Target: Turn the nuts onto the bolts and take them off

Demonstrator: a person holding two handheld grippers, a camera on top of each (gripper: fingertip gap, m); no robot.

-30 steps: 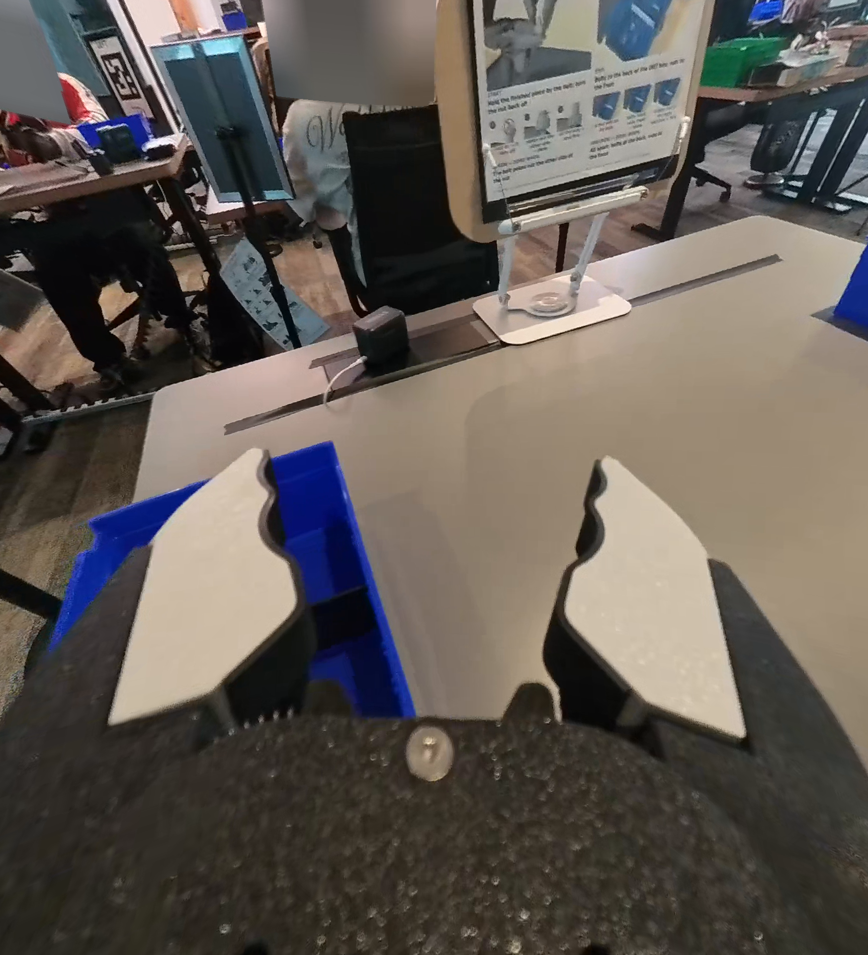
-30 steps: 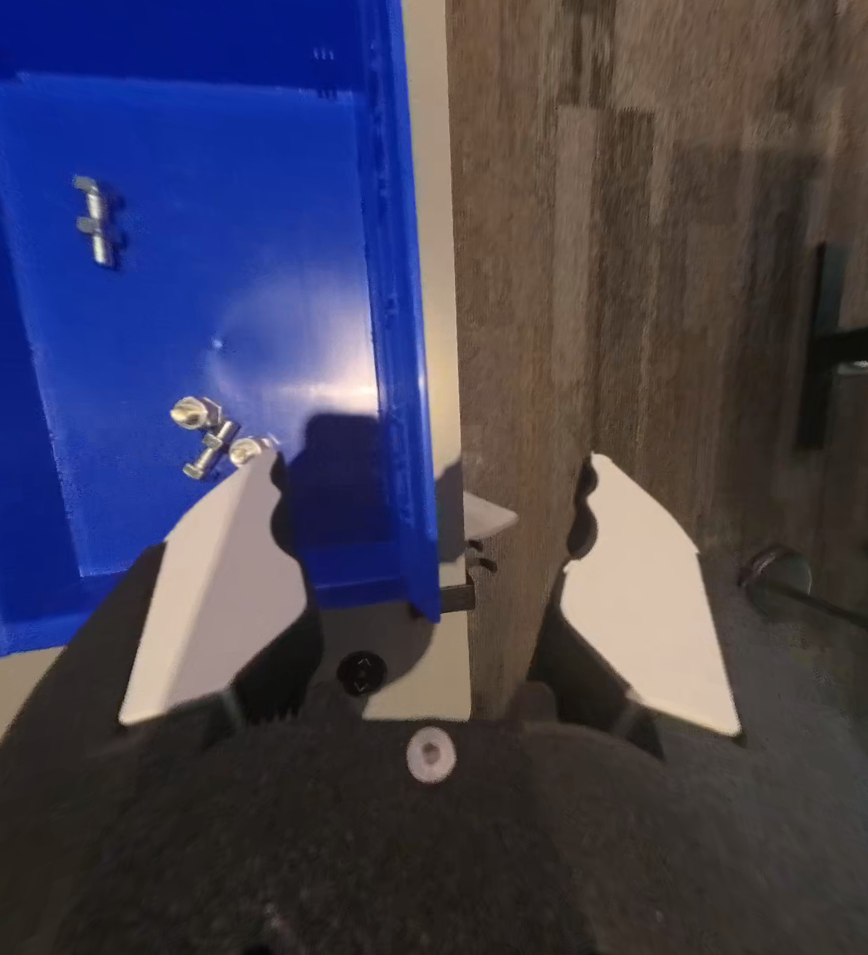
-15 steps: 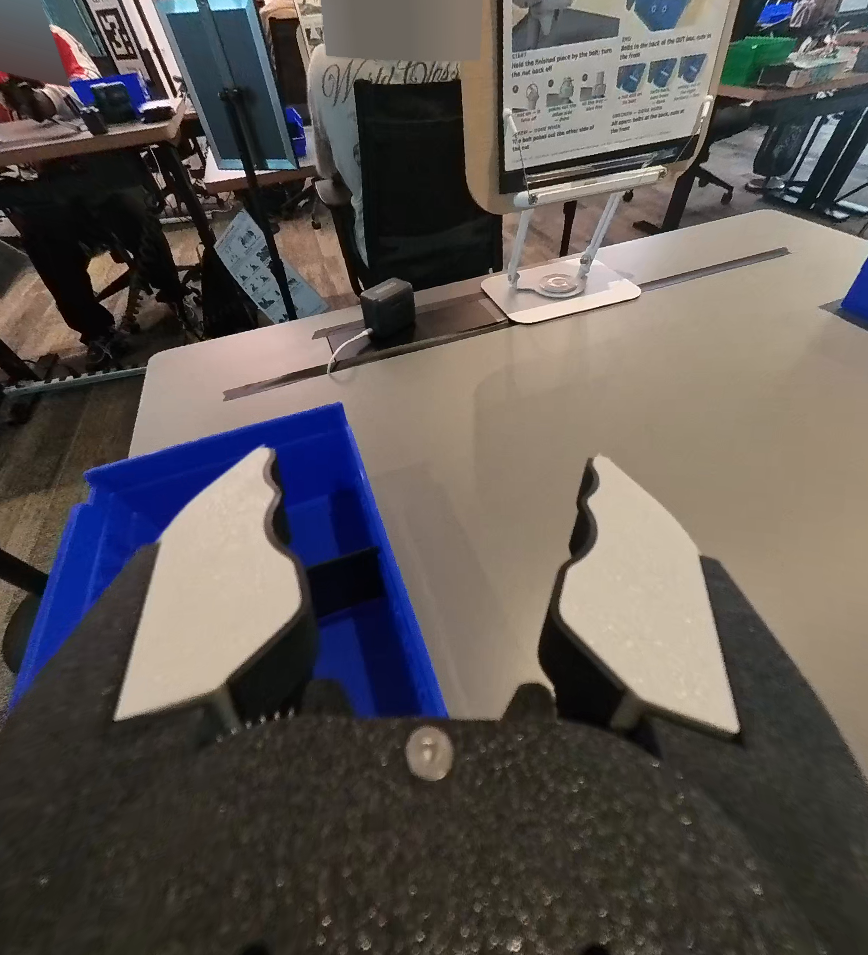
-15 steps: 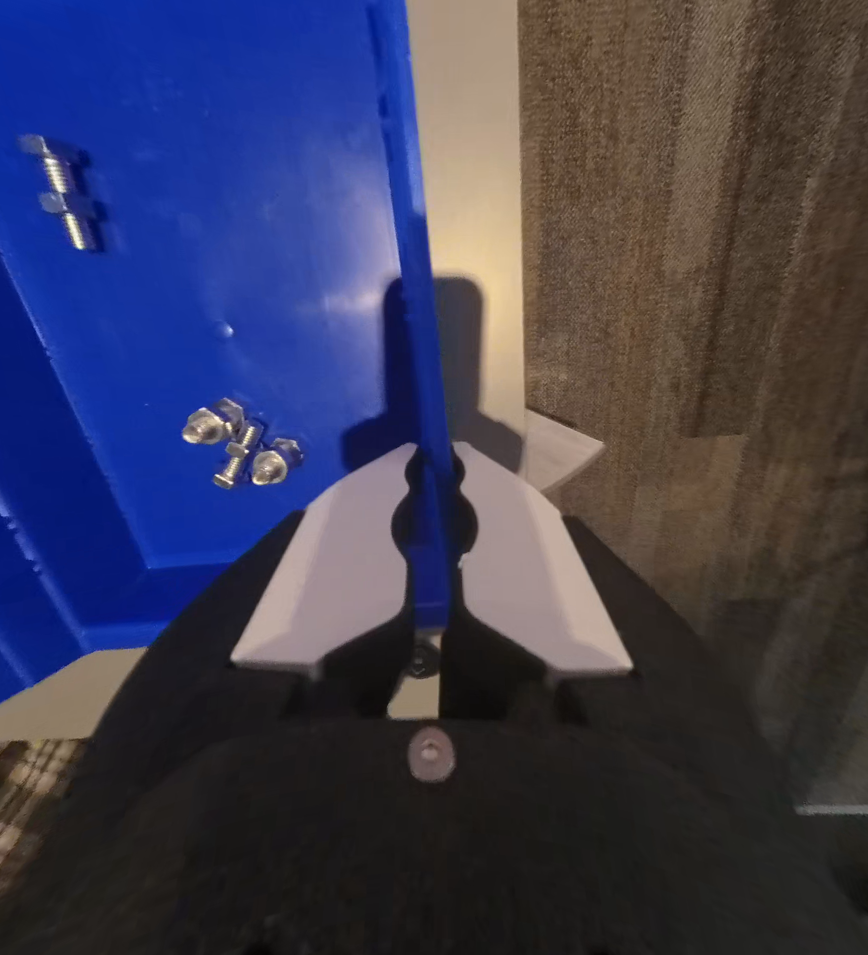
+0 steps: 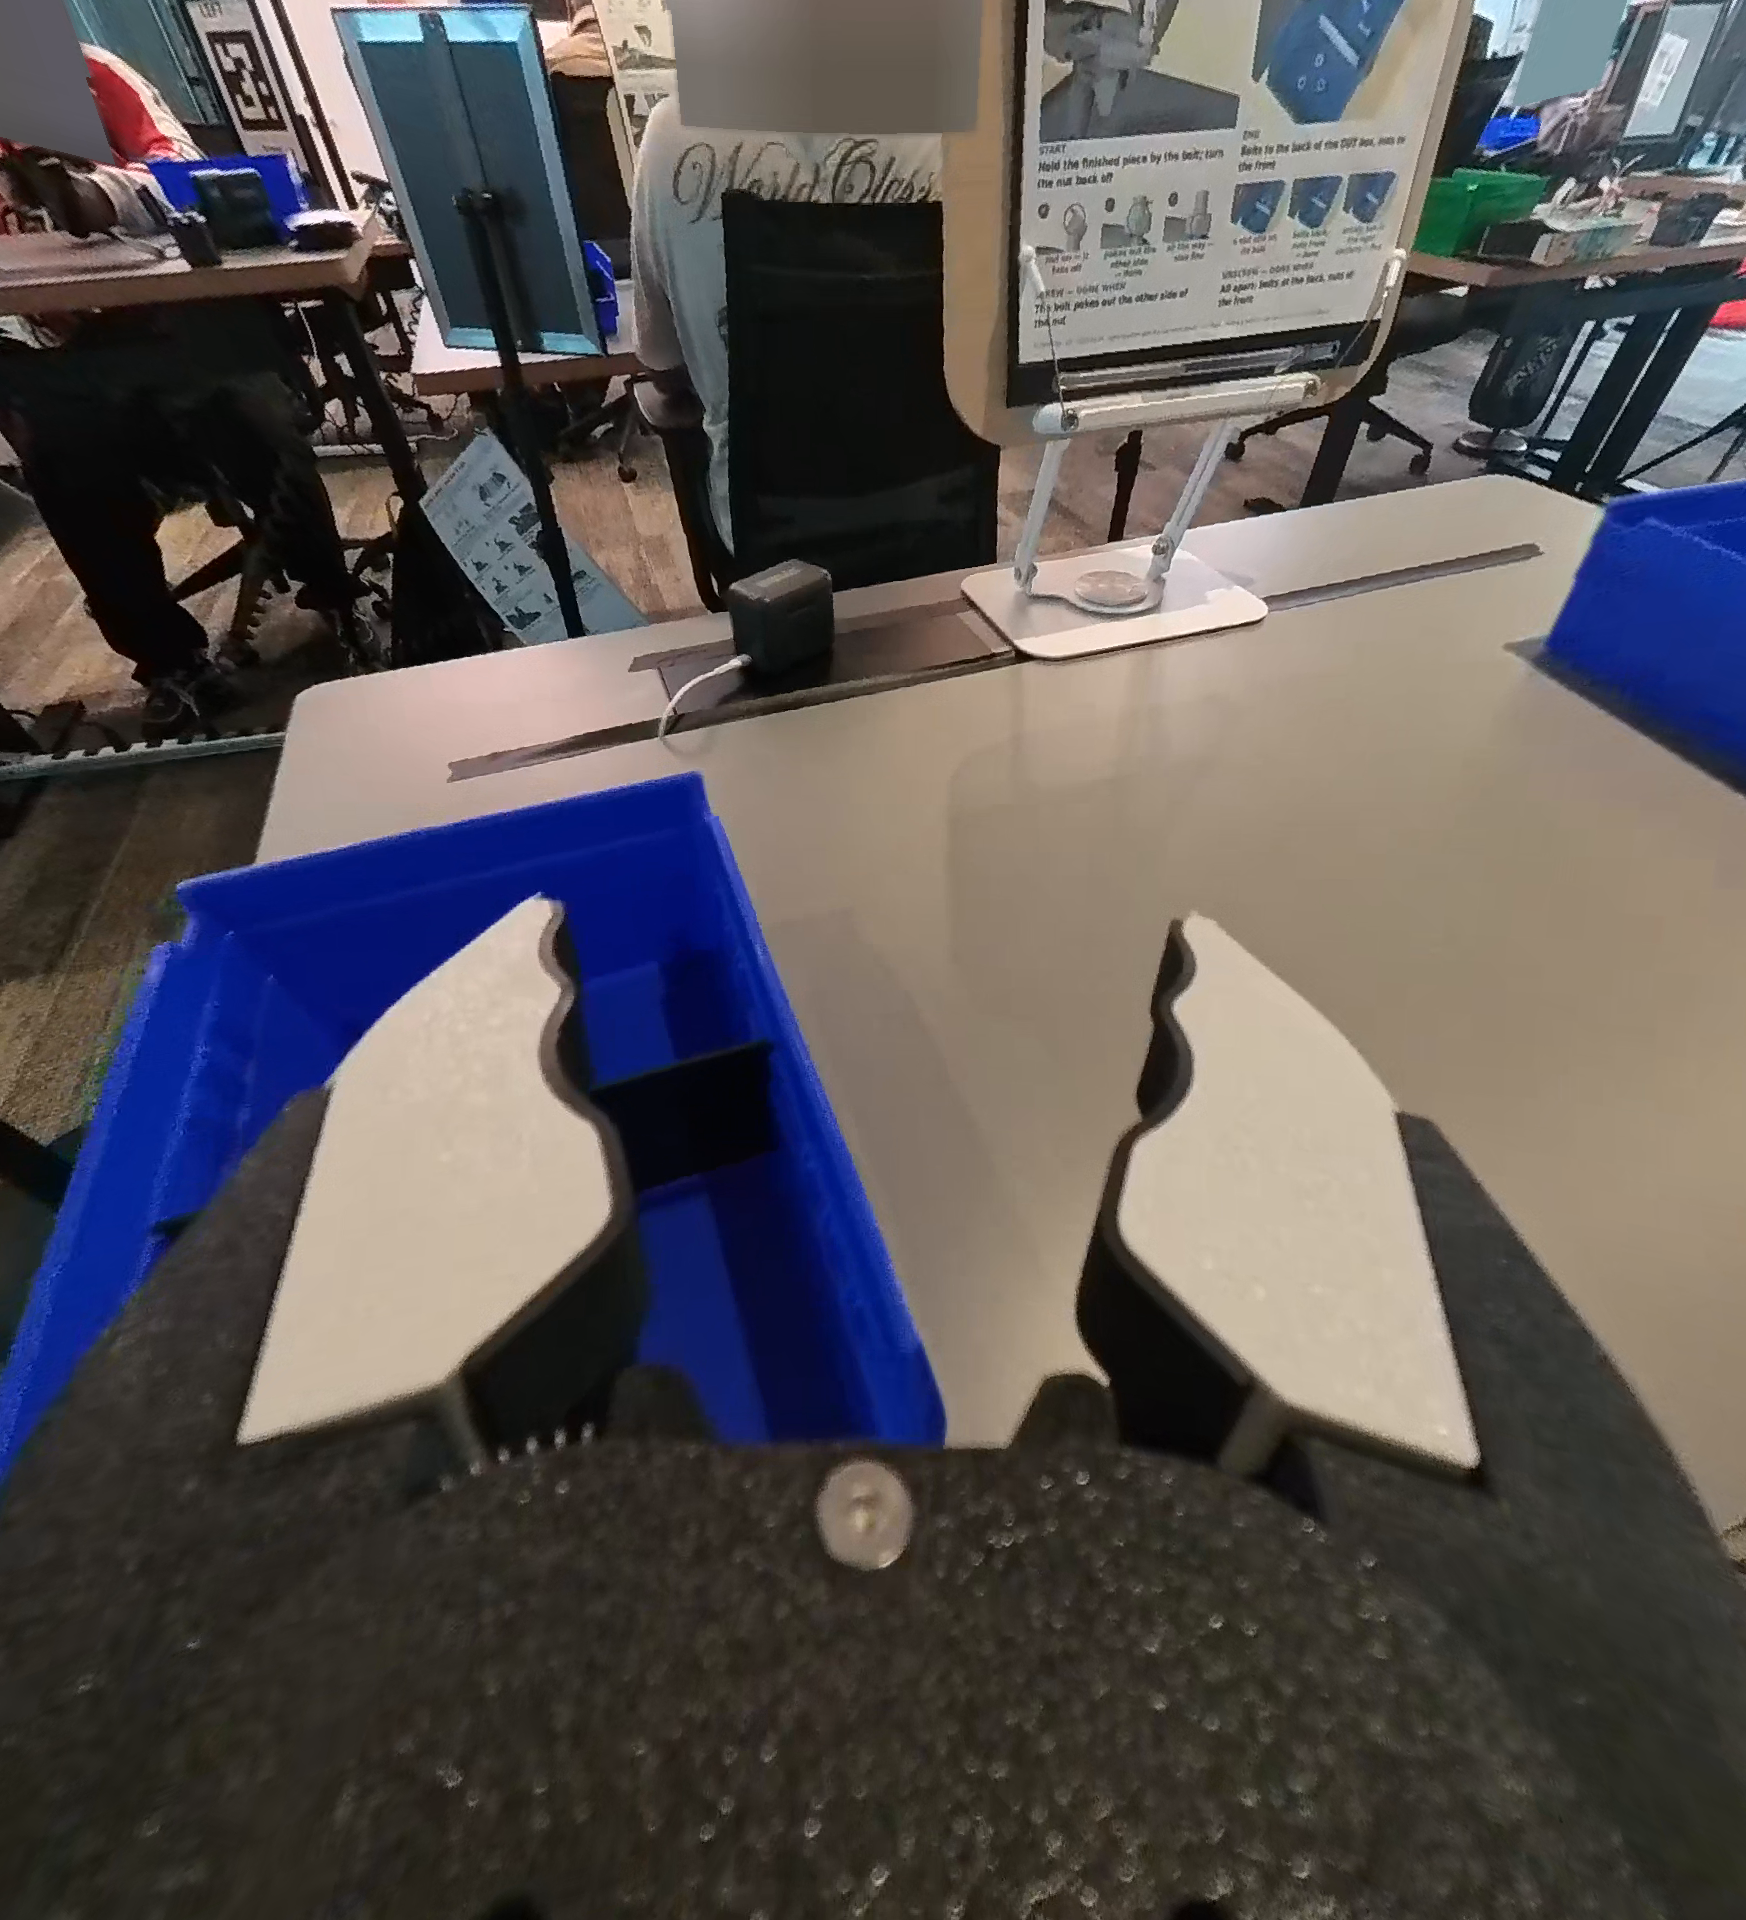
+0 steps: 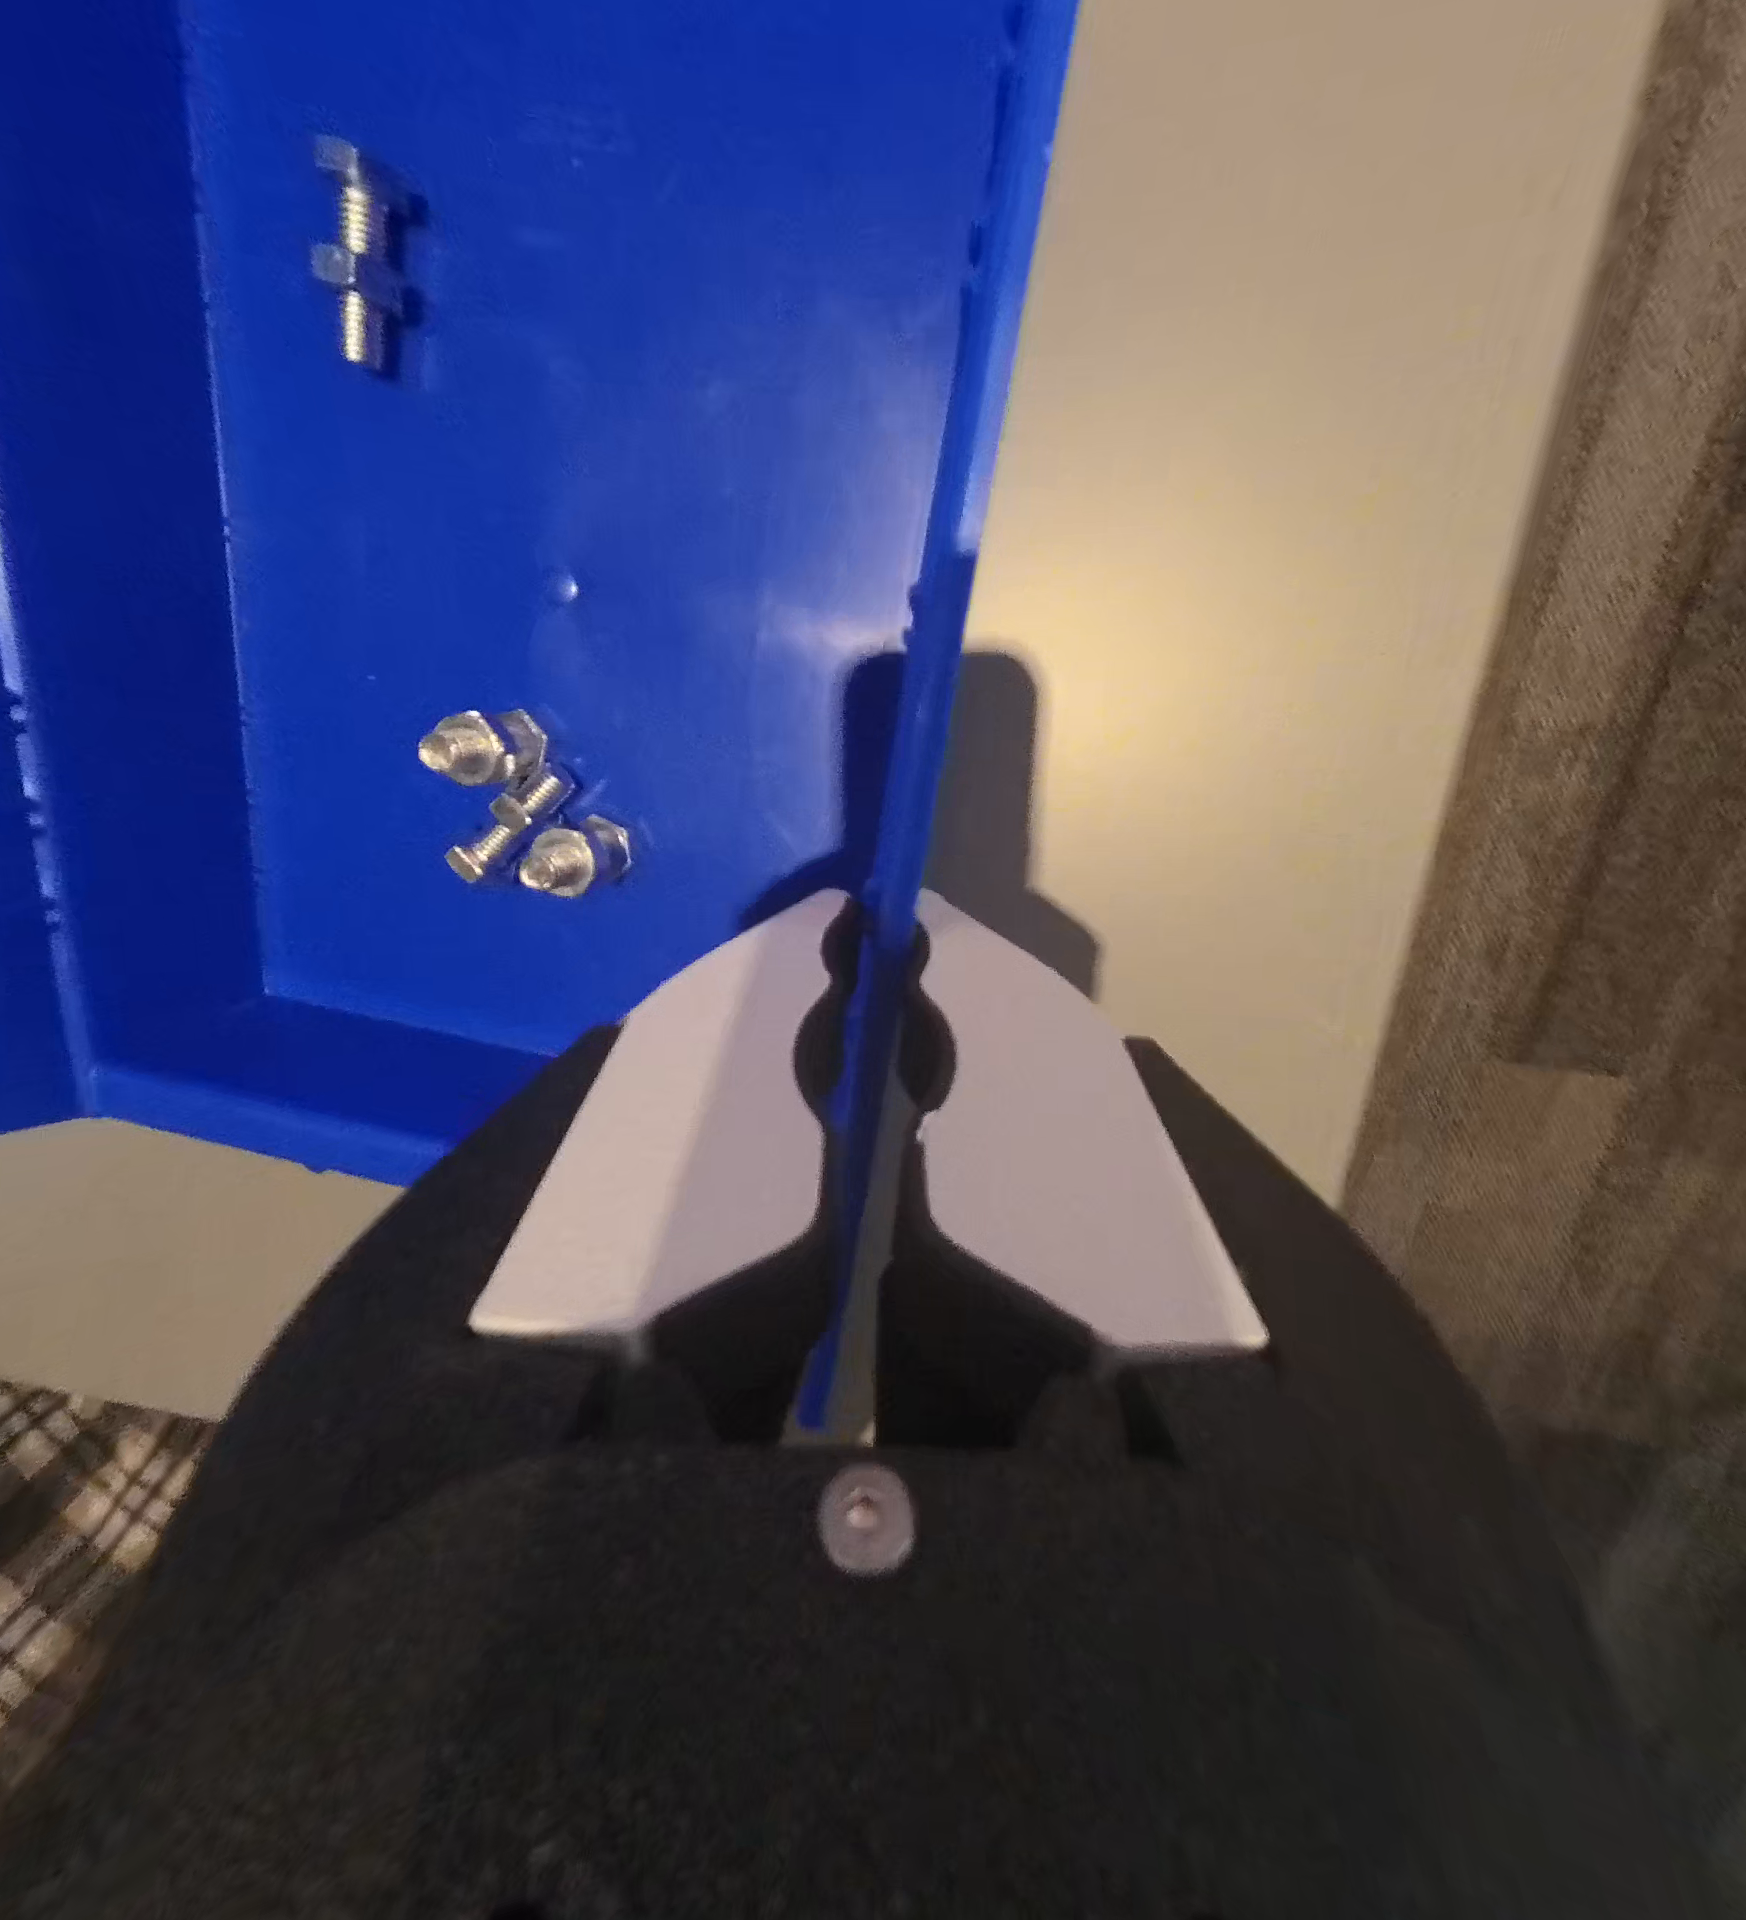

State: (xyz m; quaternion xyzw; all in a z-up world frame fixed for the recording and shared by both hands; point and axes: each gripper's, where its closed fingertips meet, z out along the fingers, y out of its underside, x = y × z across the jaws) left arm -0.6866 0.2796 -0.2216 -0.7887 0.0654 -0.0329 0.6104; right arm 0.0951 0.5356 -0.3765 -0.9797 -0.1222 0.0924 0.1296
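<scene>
In the right wrist view my right gripper is shut on the right wall of a blue bin. Inside the bin lie a bolt with a nut on it at the far left and a small cluster of bolts and nuts nearer the fingers. In the left wrist view my left gripper is open and empty, held above the grey table. Its left finger is over another blue bin with a black divider. That bin's contents are hidden.
A stand with an instruction sheet and a small black box with a cable are at the table's far edge. A second blue bin is at the right. A person sits on a black chair behind the table. The floor lies right of the table edge. Left tips to right tips: about 85 cm.
My right gripper closed on the bin's right wall and the bin shifted in view. My left gripper stayed open and drew back, showing more of the left bin.
</scene>
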